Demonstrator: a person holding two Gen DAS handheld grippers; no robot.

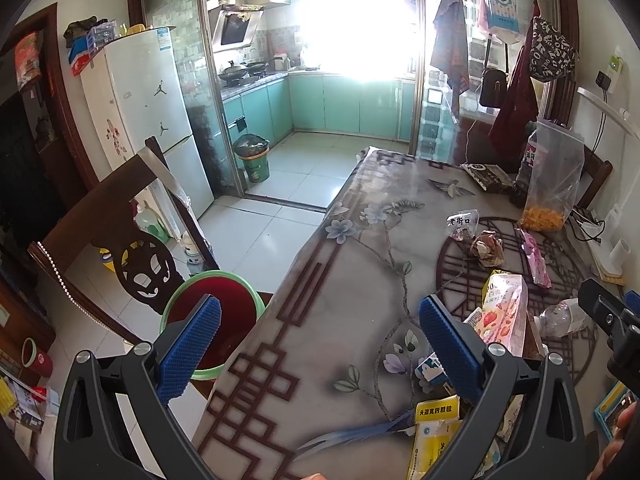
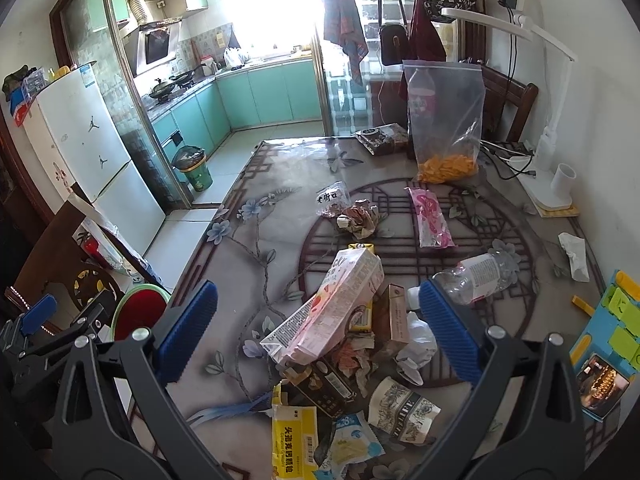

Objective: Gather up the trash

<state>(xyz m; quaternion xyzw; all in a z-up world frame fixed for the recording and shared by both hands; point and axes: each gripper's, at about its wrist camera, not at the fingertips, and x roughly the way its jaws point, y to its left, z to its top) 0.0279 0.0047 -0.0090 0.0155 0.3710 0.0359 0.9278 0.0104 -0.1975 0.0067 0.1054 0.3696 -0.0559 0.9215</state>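
Trash lies scattered on the patterned table [image 2: 248,264]: a pink strawberry milk carton [image 2: 328,308], a crushed clear bottle [image 2: 480,276], a yellow packet [image 2: 292,440], brown crumpled wrappers [image 2: 360,220] and a pink wrapper [image 2: 432,220]. My right gripper [image 2: 320,336] hangs open above the carton pile, nothing between its fingers. My left gripper [image 1: 320,344] stands open over the table's left edge, empty, with the carton [image 1: 504,312] just right of its right finger. A green-rimmed red bin [image 1: 216,320] sits on the floor beside the table, under the left finger.
A dark wooden chair [image 1: 120,216] stands left of the bin. A zip bag with orange snacks [image 2: 448,128], a white desk lamp [image 2: 552,184], a crumpled tissue [image 2: 576,256] and a blue toy [image 2: 608,328] sit on the table's right side. A green kitchen bin [image 1: 254,158] stands by the fridge [image 1: 148,112].
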